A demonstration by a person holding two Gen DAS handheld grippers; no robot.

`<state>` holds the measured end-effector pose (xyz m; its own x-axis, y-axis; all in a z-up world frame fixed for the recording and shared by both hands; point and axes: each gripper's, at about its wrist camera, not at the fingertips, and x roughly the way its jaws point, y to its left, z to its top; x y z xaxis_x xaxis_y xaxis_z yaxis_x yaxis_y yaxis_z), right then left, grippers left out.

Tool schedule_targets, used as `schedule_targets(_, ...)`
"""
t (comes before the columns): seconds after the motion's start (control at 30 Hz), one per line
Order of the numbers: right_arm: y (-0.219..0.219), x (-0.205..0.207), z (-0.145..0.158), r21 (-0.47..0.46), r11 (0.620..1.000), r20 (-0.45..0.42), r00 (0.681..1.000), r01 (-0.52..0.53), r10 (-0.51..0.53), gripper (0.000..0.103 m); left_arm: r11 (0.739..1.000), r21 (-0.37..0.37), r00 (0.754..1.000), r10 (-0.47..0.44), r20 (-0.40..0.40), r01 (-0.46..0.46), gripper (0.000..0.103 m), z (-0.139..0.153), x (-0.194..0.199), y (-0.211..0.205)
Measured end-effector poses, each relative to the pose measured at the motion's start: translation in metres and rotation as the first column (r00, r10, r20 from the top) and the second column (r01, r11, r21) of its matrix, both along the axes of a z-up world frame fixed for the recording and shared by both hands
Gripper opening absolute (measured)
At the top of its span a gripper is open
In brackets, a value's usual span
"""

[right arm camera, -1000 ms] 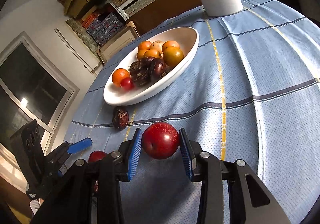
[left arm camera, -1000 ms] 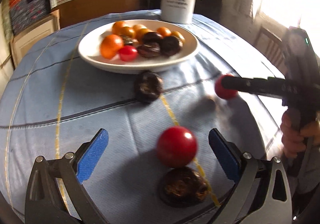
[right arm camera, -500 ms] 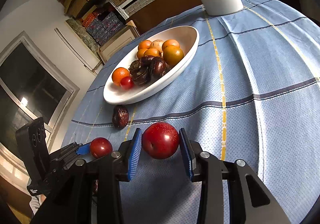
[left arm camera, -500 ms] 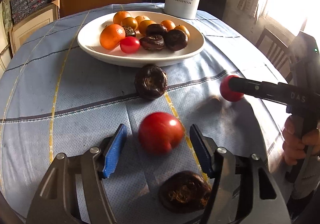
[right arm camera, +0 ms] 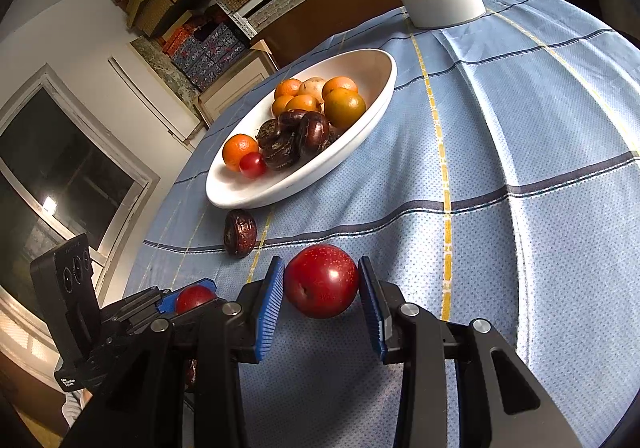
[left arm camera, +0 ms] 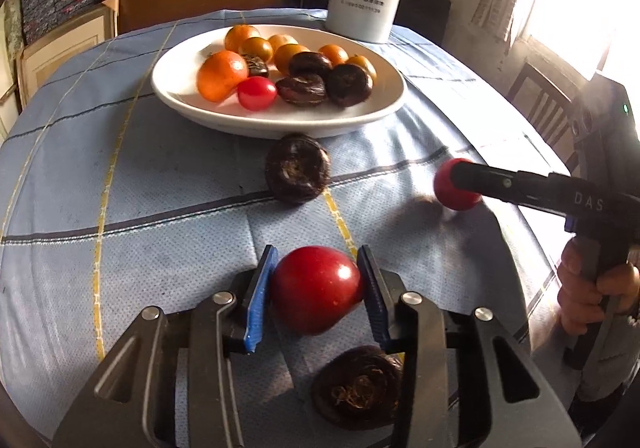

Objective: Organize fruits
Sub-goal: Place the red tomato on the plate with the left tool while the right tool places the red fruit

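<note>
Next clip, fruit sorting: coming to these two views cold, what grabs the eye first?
Two glossy red fruits, one between each gripper's blue pads: the left gripper, its jaws closing, clasps a red fruit low in its view, and the right gripper is shut on another red fruit. Behind them a white bowl on the blue checked tablecloth is heaped with orange and dark brown fruits, with one dark fruit loose before it.

We see our left black plastic two-finger gripper (left arm camera: 316, 284) with blue ribbed pads and round silver screws on its angular link arms. Our right black plastic gripper (right arm camera: 322, 298) matches it; its side bears pale "DAS" lettering, a small green light, and a grey sleeve cuff (left arm camera: 608, 364) below.
</note>
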<state>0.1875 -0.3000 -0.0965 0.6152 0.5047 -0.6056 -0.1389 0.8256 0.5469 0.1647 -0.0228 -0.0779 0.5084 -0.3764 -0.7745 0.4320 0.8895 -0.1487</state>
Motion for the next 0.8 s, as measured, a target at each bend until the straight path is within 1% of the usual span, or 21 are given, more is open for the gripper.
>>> schedule_targets(0.07,0.000,-0.001,0.001,0.004,1.000,0.013,1.000,0.002,-0.002,0.038,1.000,-0.007,1.000,0.013,0.007,-0.013,0.040,0.003,0.002,0.003)
schedule_targets(0.17,0.003,-0.003,0.004,0.001,1.000,0.031,1.000,-0.004,0.004,0.038,1.000,0.010,0.999,0.029,0.038,-0.029,0.040,0.011,0.009,0.005)
schedule_targets(0.23,0.006,-0.003,0.010,-0.027,1.000,0.056,0.998,-0.001,0.003,0.038,0.999,-0.003,0.998,0.043,0.050,-0.043,0.040,0.021,0.020,0.009)
schedule_targets(0.3,0.010,-0.001,0.020,-0.066,0.998,0.090,0.996,-0.005,0.011,0.038,0.998,-0.014,0.997,0.054,0.062,-0.053,0.040,0.031,0.031,0.012)
schedule_targets(0.4,0.013,0.012,0.039,-0.094,0.996,0.119,0.993,-0.008,0.019,0.038,0.997,-0.013,0.993,0.076,0.089,-0.075,0.040,0.051,0.056,0.014)
schedule_targets(0.47,0.015,0.029,0.054,-0.122,0.992,0.137,0.990,-0.009,0.026,0.038,0.996,-0.016,0.991,0.094,0.097,-0.093,0.040,0.062,0.077,0.015)
schedule_targets(0.57,0.018,0.062,0.067,-0.157,0.988,0.148,0.989,0.007,0.016,0.038,0.993,-0.019,0.988,0.121,0.101,-0.120,0.040,0.071,0.109,0.015)
schedule_targets(0.63,0.017,0.092,0.072,-0.166,0.986,0.140,0.990,0.025,-0.001,0.038,0.990,-0.016,0.986,0.138,0.093,-0.137,0.040,0.070,0.135,0.014)
schedule_targets(0.7,0.017,0.123,0.073,-0.175,0.983,0.127,0.992,0.046,-0.024,0.038,0.989,-0.013,0.985,0.149,0.087,-0.149,0.040,0.067,0.153,0.015)
schedule_targets(0.8,0.020,0.167,0.066,-0.190,0.980,0.092,0.995,0.052,-0.035,0.038,0.986,-0.016,0.984,0.170,0.062,-0.169,0.040,0.056,0.189,0.015)
